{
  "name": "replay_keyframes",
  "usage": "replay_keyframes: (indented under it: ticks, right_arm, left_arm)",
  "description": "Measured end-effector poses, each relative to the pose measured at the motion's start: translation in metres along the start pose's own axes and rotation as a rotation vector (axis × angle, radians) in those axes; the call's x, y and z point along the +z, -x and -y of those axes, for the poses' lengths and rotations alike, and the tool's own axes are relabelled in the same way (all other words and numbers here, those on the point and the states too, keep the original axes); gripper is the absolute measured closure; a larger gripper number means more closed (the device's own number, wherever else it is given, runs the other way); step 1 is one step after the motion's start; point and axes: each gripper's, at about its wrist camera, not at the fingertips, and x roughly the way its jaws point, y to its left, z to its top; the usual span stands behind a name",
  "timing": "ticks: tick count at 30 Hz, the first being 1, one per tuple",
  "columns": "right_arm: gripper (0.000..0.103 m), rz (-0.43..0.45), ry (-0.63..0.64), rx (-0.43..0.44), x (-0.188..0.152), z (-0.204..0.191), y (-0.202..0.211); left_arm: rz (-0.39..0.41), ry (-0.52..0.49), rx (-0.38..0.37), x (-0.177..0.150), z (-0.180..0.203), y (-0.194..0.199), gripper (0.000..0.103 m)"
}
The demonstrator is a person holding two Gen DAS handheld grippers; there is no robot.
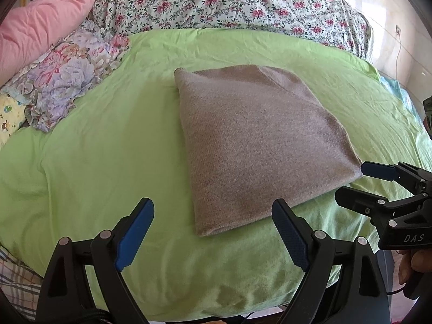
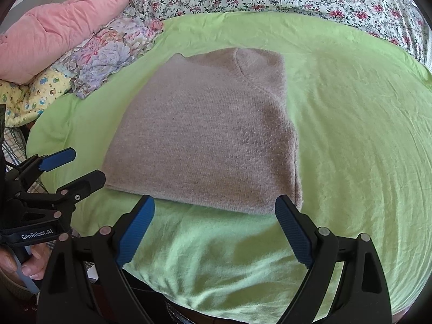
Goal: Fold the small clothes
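Note:
A grey-brown knit garment (image 1: 256, 140) lies folded into a flat rectangle on the green bed sheet (image 1: 108, 135); it also shows in the right wrist view (image 2: 205, 135). My left gripper (image 1: 213, 210) is open and empty, just short of the garment's near edge. My right gripper (image 2: 216, 208) is open and empty at the garment's near edge. The right gripper also shows in the left wrist view (image 1: 356, 181), open beside the garment's right corner. The left gripper also shows in the right wrist view (image 2: 81, 164), open to the left of the garment.
A floral ruffled pillow (image 1: 67, 75), a pink quilt (image 1: 46, 19) and a yellow printed cloth (image 1: 8, 118) lie at the left. A floral duvet (image 1: 229, 2) is heaped along the back. The bed's near edge runs just under the grippers.

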Motion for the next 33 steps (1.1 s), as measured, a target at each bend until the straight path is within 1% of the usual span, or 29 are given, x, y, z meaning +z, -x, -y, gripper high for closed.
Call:
replay_keyframes:
  ticks: [33]
  right_arm:
    - [0.012,0.000,0.002,0.010,0.0022,-0.0017,0.0004]
  left_arm:
    - [0.002,0.000,-0.001,0.0026,0.0008,0.0002,0.013]
